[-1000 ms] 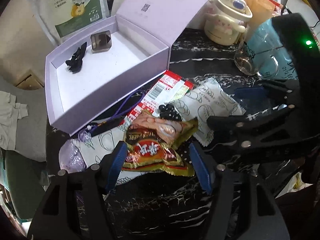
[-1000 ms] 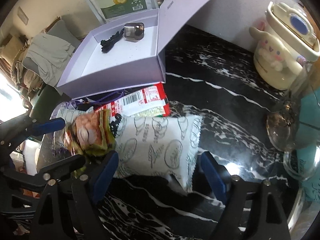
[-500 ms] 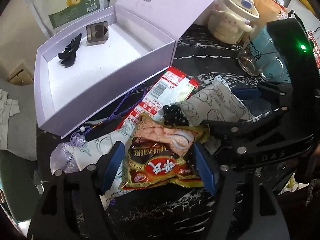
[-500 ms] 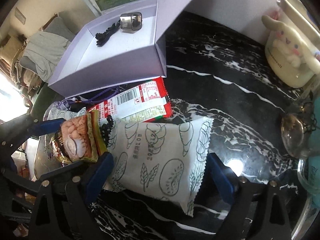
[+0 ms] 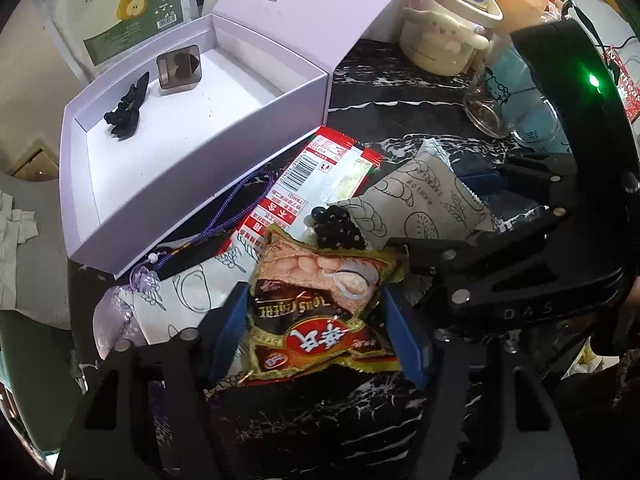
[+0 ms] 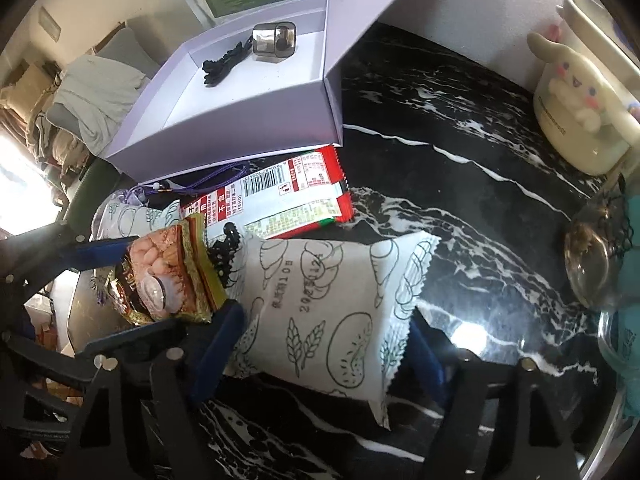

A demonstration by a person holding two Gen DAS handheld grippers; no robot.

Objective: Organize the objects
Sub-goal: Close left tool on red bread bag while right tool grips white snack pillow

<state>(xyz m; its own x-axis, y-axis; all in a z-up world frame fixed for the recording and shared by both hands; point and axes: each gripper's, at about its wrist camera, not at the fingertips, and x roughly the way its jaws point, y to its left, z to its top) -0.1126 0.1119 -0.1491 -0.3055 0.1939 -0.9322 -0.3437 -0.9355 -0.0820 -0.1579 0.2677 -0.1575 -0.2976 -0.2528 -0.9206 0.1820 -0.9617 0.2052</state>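
The bench (image 6: 460, 128) is black stone veined with white, glossy enough to carry a bright glare spot near its right side. At its back stands an open lilac box (image 5: 192, 168) with its lid tipped up; a black hair clip (image 5: 126, 110) and a small square metallic case (image 5: 178, 68) lie inside on the white floor. Leaning behind the box is a green-and-white pear tea pouch (image 5: 128, 4). To the right, a cream cartoon-dog jar (image 6: 580, 108) and a clear glass cup (image 5: 486, 108) sit near the bench edge. Beyond the bench on the left, crumpled pale cloth (image 6: 96, 100) lies over furniture in a sunlit room.

In front of the box is a heap of snack packets. The left hand-held gripper (image 5: 316, 332) has its blue pads pressed against both sides of a brown-and-gold snack packet (image 5: 320, 312). The right hand-held gripper (image 6: 320, 344) is clamped on a white bread-print packet (image 6: 332, 312). A red-and-white packet (image 6: 276, 196) lies flat beside them, with a purple cord charm (image 5: 240, 208) and black beads (image 5: 336, 228) close by.
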